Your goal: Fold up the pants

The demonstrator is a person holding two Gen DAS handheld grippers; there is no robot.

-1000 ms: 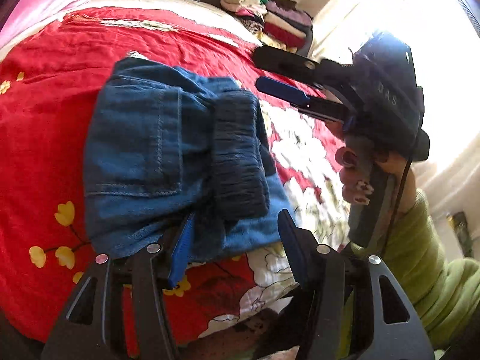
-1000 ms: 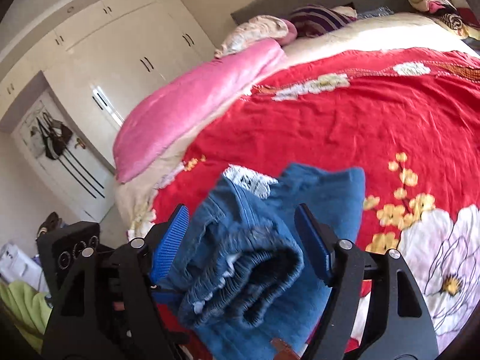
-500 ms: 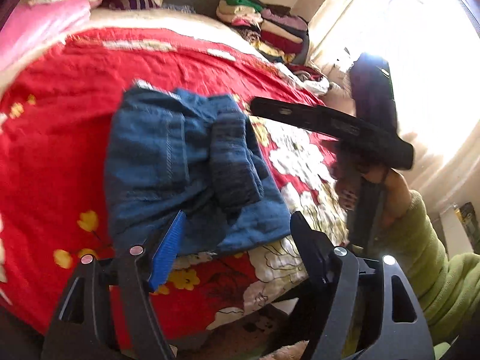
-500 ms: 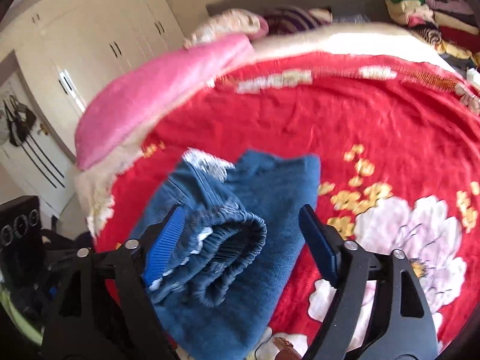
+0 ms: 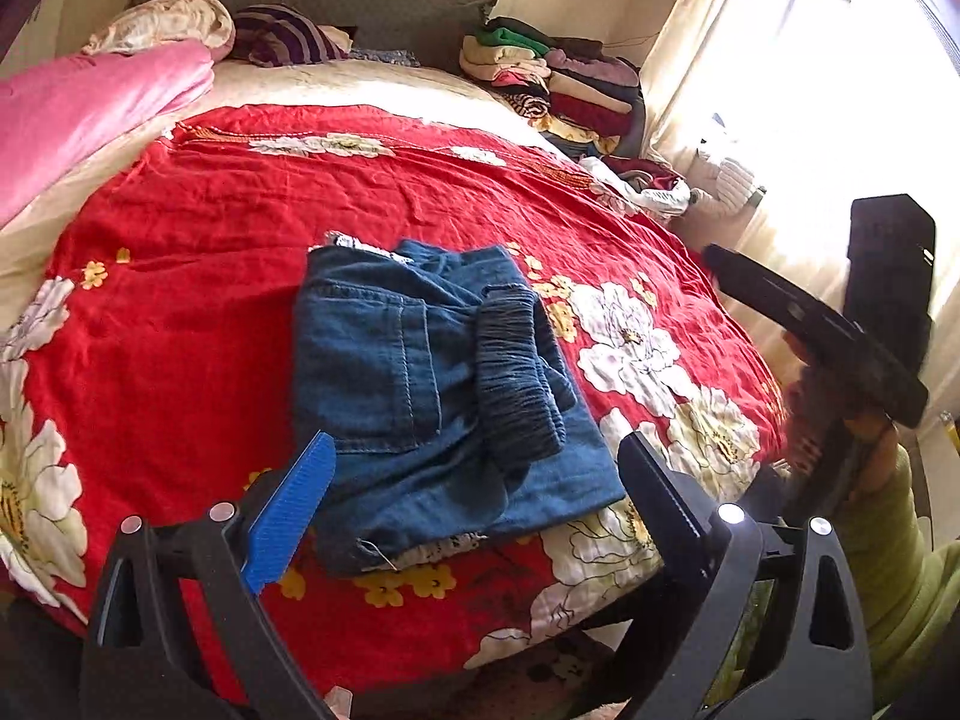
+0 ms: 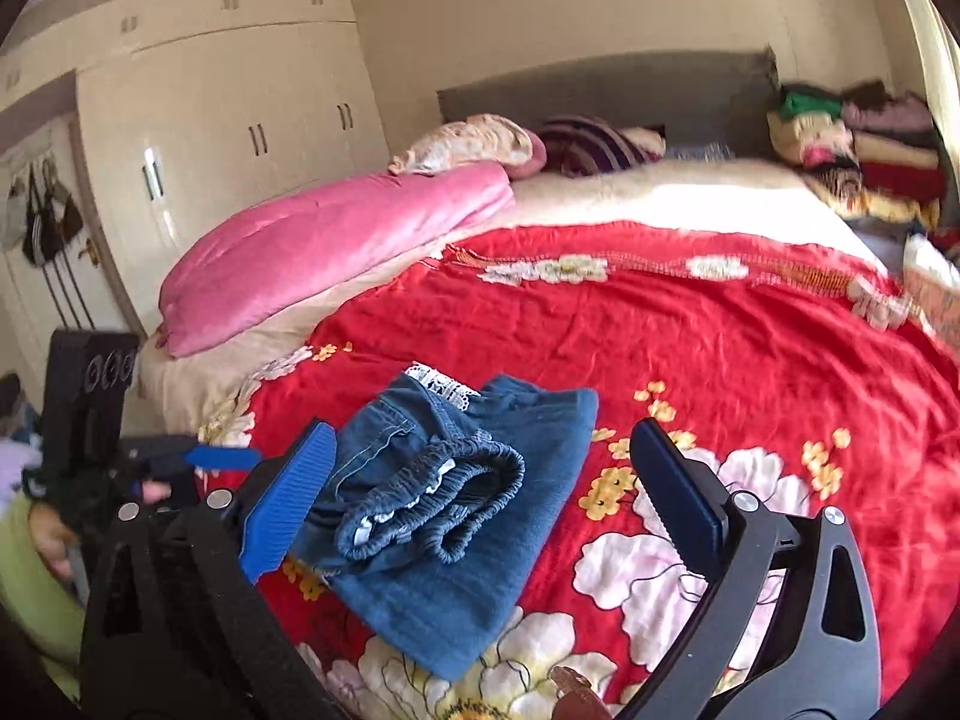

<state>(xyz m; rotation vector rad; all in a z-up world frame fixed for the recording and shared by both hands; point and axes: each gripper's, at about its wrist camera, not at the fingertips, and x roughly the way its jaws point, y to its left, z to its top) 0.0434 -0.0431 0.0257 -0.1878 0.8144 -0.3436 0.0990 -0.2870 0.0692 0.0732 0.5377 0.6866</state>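
Observation:
The blue denim pants (image 5: 432, 396) lie folded into a compact bundle on the red floral bedspread (image 5: 210, 228), with the elastic waistband on top. They also show in the right wrist view (image 6: 456, 504). My left gripper (image 5: 474, 498) is open and empty, lifted off the near edge of the bundle. My right gripper (image 6: 480, 492) is open and empty, held above the bundle from the bed's other side. The right gripper also appears in the left wrist view (image 5: 828, 330), held up beside the bed.
A pink quilt (image 6: 336, 246) lies along the bed's left side. Pillows (image 6: 474, 141) sit at the grey headboard (image 6: 600, 84). A stack of folded clothes (image 5: 558, 78) stands in the far right corner. White wardrobes (image 6: 204, 120) line the wall.
Both grippers have pulled back and up from the folded pants. The left gripper has come off the pants' near edge, and the bundle looks smaller in both views.

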